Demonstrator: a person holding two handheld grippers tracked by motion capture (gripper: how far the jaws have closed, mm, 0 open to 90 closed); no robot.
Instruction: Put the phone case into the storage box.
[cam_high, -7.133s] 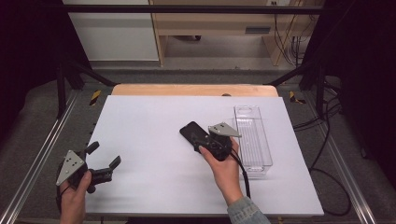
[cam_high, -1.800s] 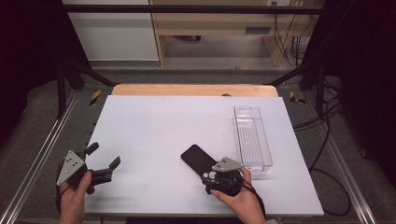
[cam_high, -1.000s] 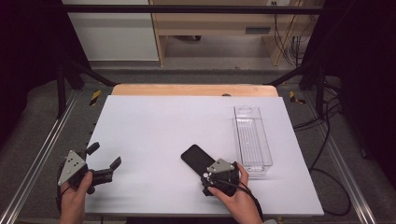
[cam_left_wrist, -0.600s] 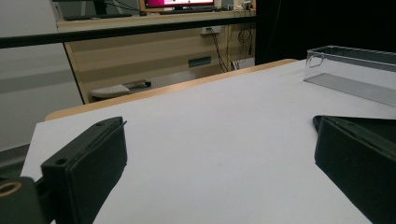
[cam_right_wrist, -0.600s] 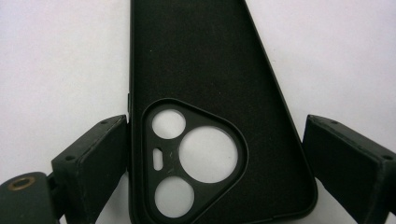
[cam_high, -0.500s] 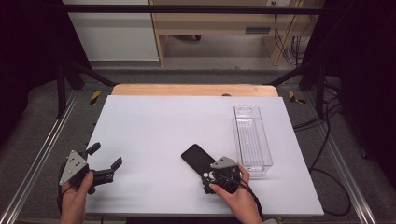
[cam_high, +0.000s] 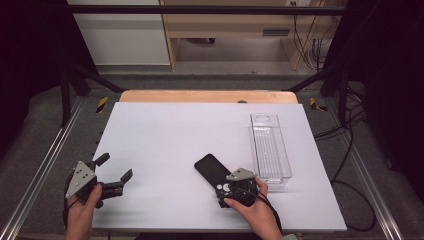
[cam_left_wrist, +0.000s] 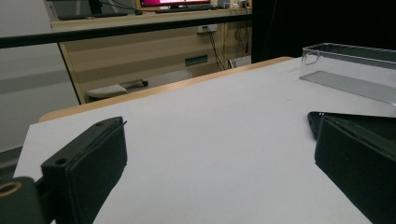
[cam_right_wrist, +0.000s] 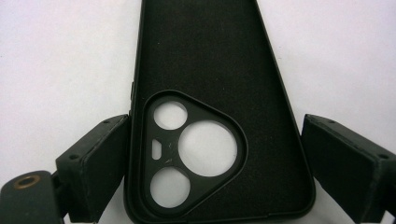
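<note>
Black case (cam_high: 212, 170), inside face up with the three camera holes showing, lies flat on the white table (cam_high: 165, 135) at my near side, just left of the clear tray's (cam_high: 270, 116) near end and not touching it. In the right gripper view the case (cam_right_wrist: 210, 70) sits between my right tongs (cam_right_wrist: 210, 135). The jaws straddle its camera end: one jaw is against the edge or very nearly so, and the other stands off with a strip of white table showing between. I'd call them parted and not pinching.

Seven seconds back the right tongs (cam_high: 222, 187) had the case farther up the table, close beside the middle of the tray. By about two seconds ago tongs and case were down here near the front edge, and they have hardly shifted since. So the carry looks finished and the case set down. I judge this to be either the letting go or a fresh grip, and I can't say which.

My left tongs (cam_high: 116, 167) stay wide open and empty by the left front corner, as in every earlier frame. From the left gripper view I see the case (cam_left_wrist: 359, 117) and the tray (cam_left_wrist: 350, 49) beyond them.
</note>
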